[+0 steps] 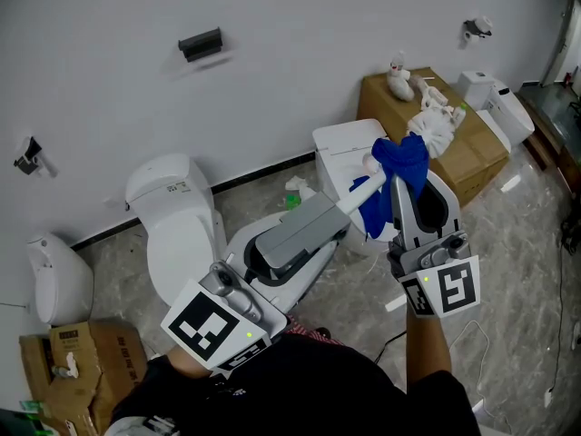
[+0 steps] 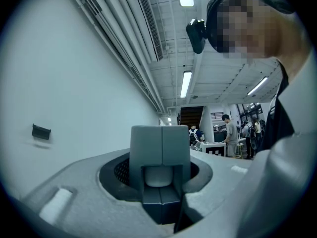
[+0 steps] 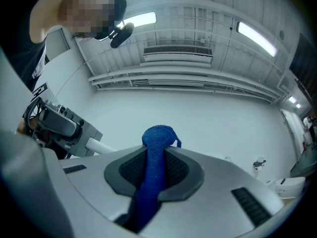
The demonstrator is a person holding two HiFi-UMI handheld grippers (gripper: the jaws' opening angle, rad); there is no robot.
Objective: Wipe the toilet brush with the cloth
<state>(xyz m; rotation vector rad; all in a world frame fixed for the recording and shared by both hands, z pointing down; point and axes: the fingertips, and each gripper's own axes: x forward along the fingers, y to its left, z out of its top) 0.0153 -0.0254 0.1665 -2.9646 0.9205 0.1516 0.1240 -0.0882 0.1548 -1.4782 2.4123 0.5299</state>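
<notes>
In the head view the toilet brush runs up to the right, from its white handle to its white bristle head. My left gripper is shut on the lower handle. In the left gripper view the handle's pale end sits between the closed grey jaws of the left gripper. A blue cloth is bunched over the handle just below the bristles. My right gripper is shut on it from below. The right gripper view shows the cloth pinched in my right gripper, with the handle to the left.
A white toilet stands below my left gripper and another toilet's tank sits behind the brush. A cardboard box with small items is at the back right, another box at the lower left. A black holder hangs on the wall.
</notes>
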